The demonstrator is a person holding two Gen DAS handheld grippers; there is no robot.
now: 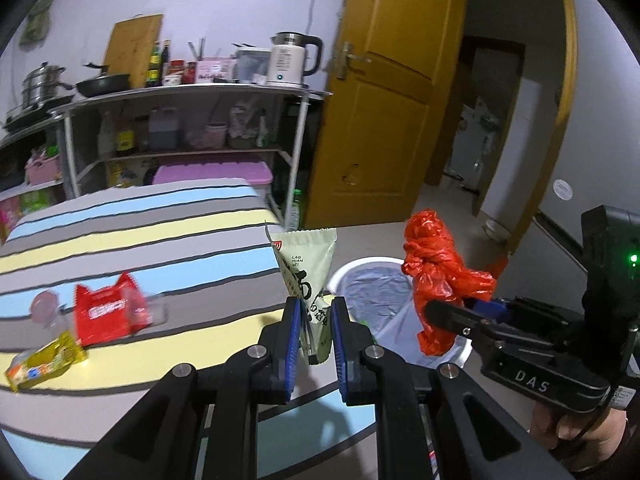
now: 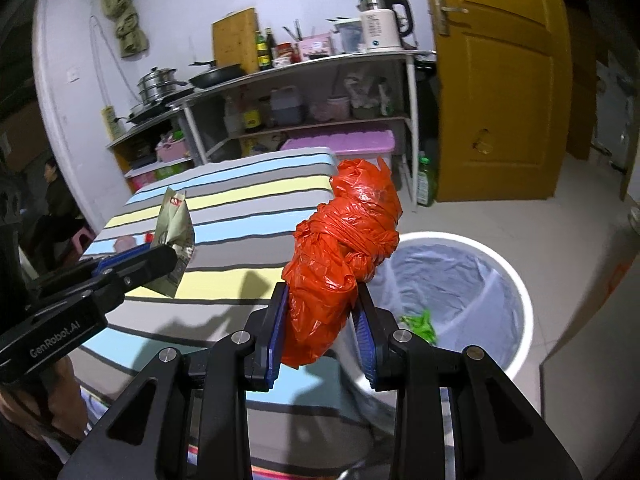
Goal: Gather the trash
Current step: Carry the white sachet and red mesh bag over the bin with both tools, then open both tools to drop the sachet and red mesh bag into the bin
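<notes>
Trash in transit, both hands loaded. Your right gripper (image 2: 322, 332) clamps a knotted orange plastic bag (image 2: 344, 256); your left gripper (image 1: 316, 328) pinches a pale green snack wrapper (image 1: 306, 276) by its lower end.

Key relation: the white bin (image 2: 516, 280), lined with a thin translucent bag, stands on the floor just beside the table edge, below and to the right of the right gripper's tips. Your right hand is the nearer one; in the left wrist view the bin (image 1: 352, 270) lies beyond and to the right of the left gripper, partly behind the wrapper. The orange bag's long axis rises up and away from the jaws, tilted toward the bin, so most of its bulk overhangs the fingers. The wrapper also stands upright from the pads.

Jaw state: the right jaws stand fairly wide, pressed on the bag's crumpled lower part; the left jaws stand narrow, closed on the flat wrapper.

Materials: the orange bag is glossy, creased film, tied in a lump, soft and compressible. The wrapper is a flat, stiff, triangular pouch with dark print. A green scrap (image 2: 420, 322) already lies in the bin.

Left on the striped tablecloth (image 1: 160, 240): a red packet (image 1: 108, 312), a yellow packet (image 1: 44, 364), and a clear pinkish lid-like piece (image 1: 42, 306).
</notes>
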